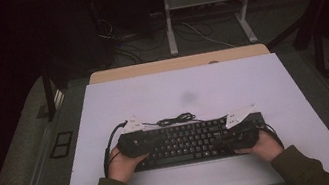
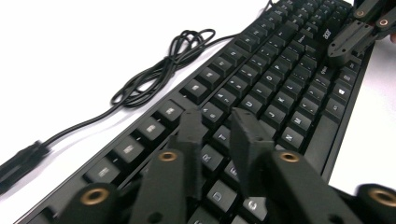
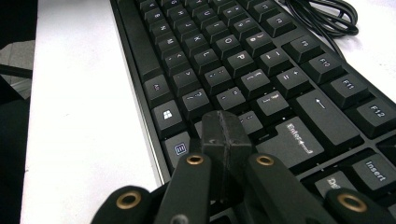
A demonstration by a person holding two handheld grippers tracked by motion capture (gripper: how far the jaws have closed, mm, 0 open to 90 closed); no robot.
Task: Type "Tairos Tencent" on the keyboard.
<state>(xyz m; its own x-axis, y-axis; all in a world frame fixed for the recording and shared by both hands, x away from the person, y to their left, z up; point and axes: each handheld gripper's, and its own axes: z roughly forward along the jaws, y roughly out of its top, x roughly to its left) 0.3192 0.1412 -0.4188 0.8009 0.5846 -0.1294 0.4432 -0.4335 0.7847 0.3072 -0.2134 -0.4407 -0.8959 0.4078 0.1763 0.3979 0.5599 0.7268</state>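
Note:
A black keyboard (image 1: 188,141) lies across the near half of the white table top (image 1: 192,88). Its cable (image 1: 176,119) is coiled just behind it. My left gripper (image 1: 145,144) hovers low over the keyboard's left end. In the left gripper view its jaws (image 2: 218,125) stand a little apart above the letter keys (image 2: 261,88), with nothing between them. My right gripper (image 1: 230,139) is over the keyboard's right end. In the right gripper view its jaws (image 3: 226,130) are pressed together just above the keys near Enter (image 3: 292,140). The left gripper view also catches the right gripper (image 2: 351,39) farther along the keyboard.
The cable (image 2: 154,79) runs off to a plug (image 2: 21,161) on the white surface. A wooden desk edge (image 1: 178,63) shows behind the white top. A table frame (image 1: 203,0) and loose wires stand on the dark floor beyond. Metal rails flank the table.

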